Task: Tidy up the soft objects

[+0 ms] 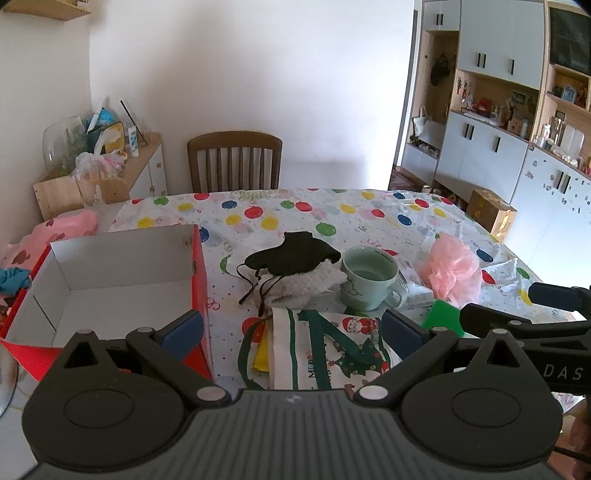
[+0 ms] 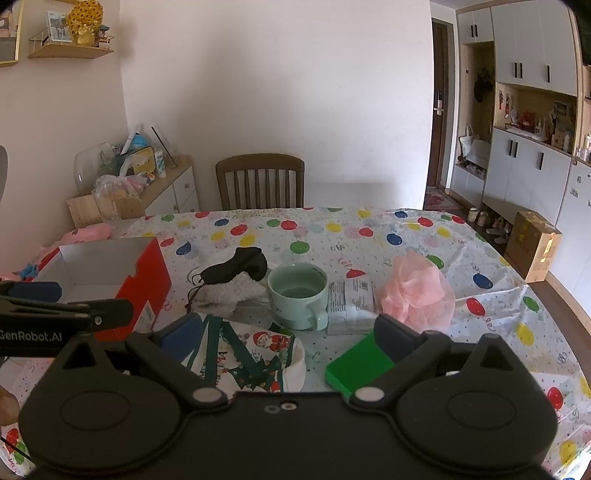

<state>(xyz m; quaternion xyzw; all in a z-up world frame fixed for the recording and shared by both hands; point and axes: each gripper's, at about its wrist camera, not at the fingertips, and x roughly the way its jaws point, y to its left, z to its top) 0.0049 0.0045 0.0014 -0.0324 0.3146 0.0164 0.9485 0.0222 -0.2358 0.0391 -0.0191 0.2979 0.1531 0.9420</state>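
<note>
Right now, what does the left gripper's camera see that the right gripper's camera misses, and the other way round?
Only the left view shows the yellow cloth tucked under the Christmas cloth. Only the right view shows the wall shelf with a gold ornament and the dark door. Both share the red box, black pouch, green mug, pink mesh puff, green sponge and wooden chair.

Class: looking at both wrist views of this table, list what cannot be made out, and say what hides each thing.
- Christmas cloth: near part hidden by left gripper, left view.
- Green sponge: partly behind right gripper, right view.
- Packet print: too small, right view.
- Red box: left end cut off, left view.
</note>
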